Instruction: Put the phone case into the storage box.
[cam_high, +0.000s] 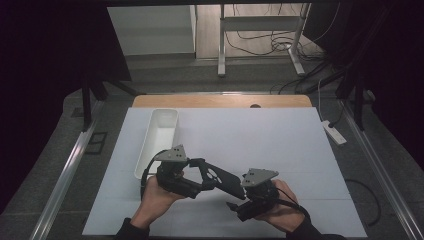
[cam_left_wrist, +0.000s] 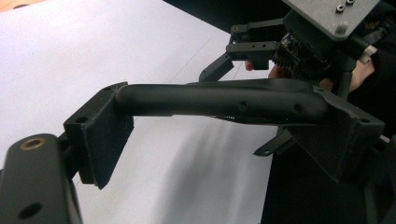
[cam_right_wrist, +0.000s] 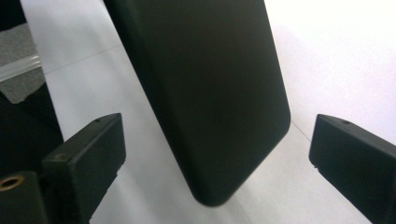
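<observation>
- Black slab (cam_right_wrist: 210, 93): its upper end is cut off by the right gripper view's top edge.
- Person's forearms leave the high view's bottom edge.

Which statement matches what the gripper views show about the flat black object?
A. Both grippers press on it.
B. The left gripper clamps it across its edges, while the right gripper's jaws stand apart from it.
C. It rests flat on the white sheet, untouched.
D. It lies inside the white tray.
B: in the left gripper view the left gripper has both pads against the flat black object; in the right gripper view the right gripper shows gaps on both sides of it.
</observation>
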